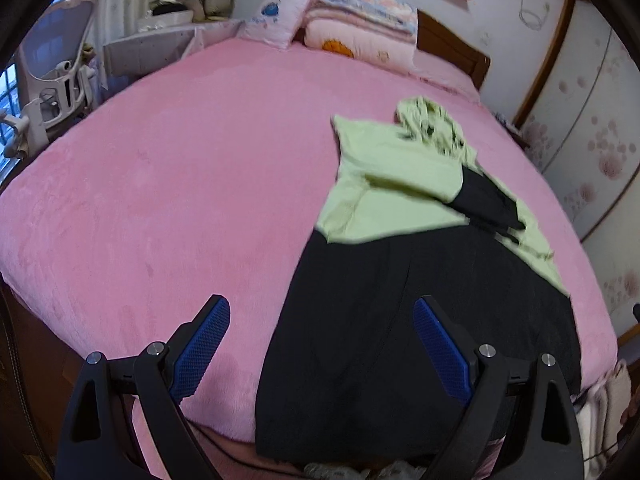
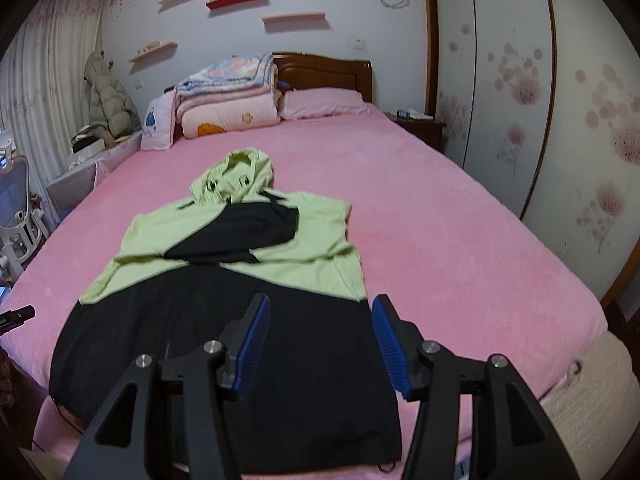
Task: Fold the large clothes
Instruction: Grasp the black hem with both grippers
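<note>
A hooded jacket, light green on top and black below [image 1: 400,280] [image 2: 224,312], lies flat on the pink bed [image 1: 180,184] [image 2: 440,240], hood toward the headboard, both sleeves folded across its chest. Its black hem hangs at the near bed edge. My left gripper [image 1: 322,322] is open wide above the jacket's lower left side, nothing between its blue pads. My right gripper [image 2: 322,326] hovers over the lower right part of the jacket, half open, nothing held between the pads. In the right wrist view, the tip of the left gripper shows at the far left edge.
Folded quilts [image 2: 228,96] and pillows [image 2: 324,104] pile up by the wooden headboard [image 2: 332,72]. A white chair [image 1: 56,64] and a low cabinet [image 1: 148,50] stand left of the bed. Flowered wardrobe doors [image 2: 560,100] line the right wall, with a nightstand [image 2: 420,124].
</note>
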